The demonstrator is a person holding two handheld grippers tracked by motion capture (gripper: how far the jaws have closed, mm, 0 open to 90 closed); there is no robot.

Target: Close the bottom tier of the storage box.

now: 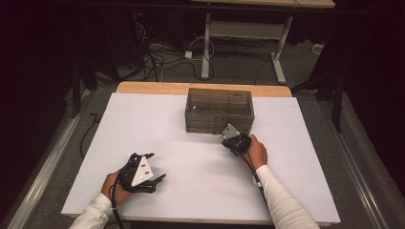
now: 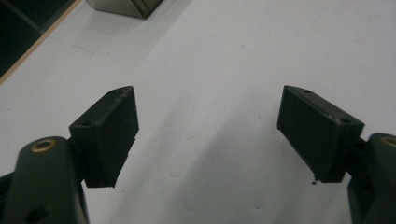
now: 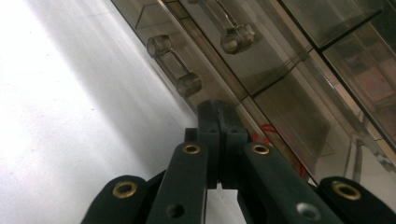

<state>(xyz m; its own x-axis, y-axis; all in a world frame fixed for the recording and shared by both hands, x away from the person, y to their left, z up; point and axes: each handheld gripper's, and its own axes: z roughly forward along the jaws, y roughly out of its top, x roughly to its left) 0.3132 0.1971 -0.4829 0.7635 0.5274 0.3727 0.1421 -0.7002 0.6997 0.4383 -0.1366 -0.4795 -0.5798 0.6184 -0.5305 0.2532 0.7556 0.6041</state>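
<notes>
Approach work is what this looks like, the step before a drawer gets pulled. Nearest the person, the left gripper (image 1: 154,167) rests at the near left of the white table sheet (image 1: 143,124), jaws spread wide with bare sheet between its pads (image 2: 112,135) and nothing held. Farther in, the right gripper (image 1: 228,137) sits up against the front of the smoky clear drawer box (image 1: 218,110), its jaws pressed together on nothing; in the right gripper view the closed tips (image 3: 218,122) lie just beside the lower drawer front, below and a little off from the clear bar handle (image 3: 174,65). A second handle (image 3: 237,38) shows on the drawer above. Whether the tips actually touch the drawer front I cannot tell.

My judgement: the next move calls for opening the right jaws, shifting them up onto the nearer handle so one pad goes each side of the bar, then closing and drawing straight back toward the person, with the left gripper free to steady the box at the far middle of the sheet
</notes>
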